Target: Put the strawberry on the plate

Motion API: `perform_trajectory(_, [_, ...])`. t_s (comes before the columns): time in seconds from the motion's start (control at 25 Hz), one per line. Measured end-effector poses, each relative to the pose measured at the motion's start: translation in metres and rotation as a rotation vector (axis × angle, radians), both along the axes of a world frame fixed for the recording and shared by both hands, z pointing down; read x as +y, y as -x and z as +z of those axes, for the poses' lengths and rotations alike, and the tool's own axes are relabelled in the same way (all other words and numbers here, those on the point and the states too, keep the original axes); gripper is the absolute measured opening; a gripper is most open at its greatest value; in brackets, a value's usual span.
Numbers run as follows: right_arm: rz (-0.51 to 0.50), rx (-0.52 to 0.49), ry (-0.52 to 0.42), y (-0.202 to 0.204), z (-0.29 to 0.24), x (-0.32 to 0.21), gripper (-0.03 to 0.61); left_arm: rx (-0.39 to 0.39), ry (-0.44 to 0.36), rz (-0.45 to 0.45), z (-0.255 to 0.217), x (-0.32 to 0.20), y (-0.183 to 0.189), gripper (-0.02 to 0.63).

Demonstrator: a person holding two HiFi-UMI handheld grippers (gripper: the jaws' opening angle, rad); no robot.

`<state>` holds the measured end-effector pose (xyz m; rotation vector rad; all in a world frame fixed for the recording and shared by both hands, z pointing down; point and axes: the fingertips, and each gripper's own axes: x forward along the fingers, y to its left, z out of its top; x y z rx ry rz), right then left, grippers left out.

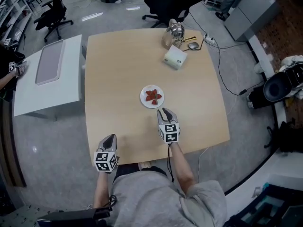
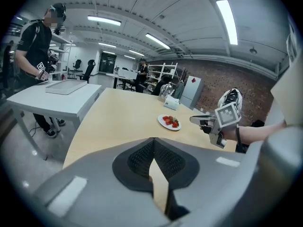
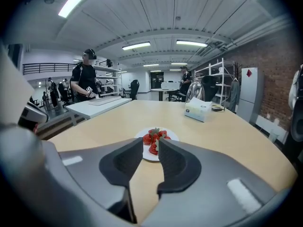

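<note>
- The person's left hand-held gripper point(image 1: 111, 137) is nearest, over the near left edge of the square light-wood table point(image 1: 118, 79). Its two dark jaws are pressed tip to tip, and nothing is caught between them.
- The right hand-held gripper point(image 1: 164, 110) is further in over the table, pointing towards the plate. Its jaws stand a narrow gap apart and are empty; only the table top and the plate beyond show through the gap.
- Just past the right gripper's tips is the small round white plate point(image 1: 143, 98), near the middle of the table.
- The red strawberries point(image 1: 153, 96), some with green leaves, lie clustered together on that plate. Neither gripper touches them.
- Well beyond the plate, towards the far right of the table, sits a white rectangular tissue box point(image 1: 175, 57).
- Just behind the box are a shiny clear jug point(image 1: 174, 31) and a grey computer mouse point(image 1: 192, 45), close to the far edge.
- To the left of the wooden table stands a white side table point(image 1: 71, 79) with a flat grey tray point(image 1: 49, 61) on it.
- A person in dark clothing point(image 2: 35, 46) stands at the far side of that side table.
- Black office chairs point(image 1: 52, 13) stand on the grey floor behind both tables.
</note>
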<state>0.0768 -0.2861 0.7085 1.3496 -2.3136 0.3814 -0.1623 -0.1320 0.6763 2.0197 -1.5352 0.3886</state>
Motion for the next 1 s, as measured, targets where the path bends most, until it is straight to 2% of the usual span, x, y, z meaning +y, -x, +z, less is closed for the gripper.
perform_trajectory(0.48, [0.035, -0.069, -0.065, -0.023, -0.043, 0.055, 0.008, -0.003, -0.098, 0.005, -0.034, 0.011, -0.018, 0.020])
perform_trajectory(1.0, [0.044, -0.099, -0.093, -0.049, -0.060, 0.114, 0.008, -0.006, -0.154, 0.029, -0.053, 0.032, -0.048, 0.020])
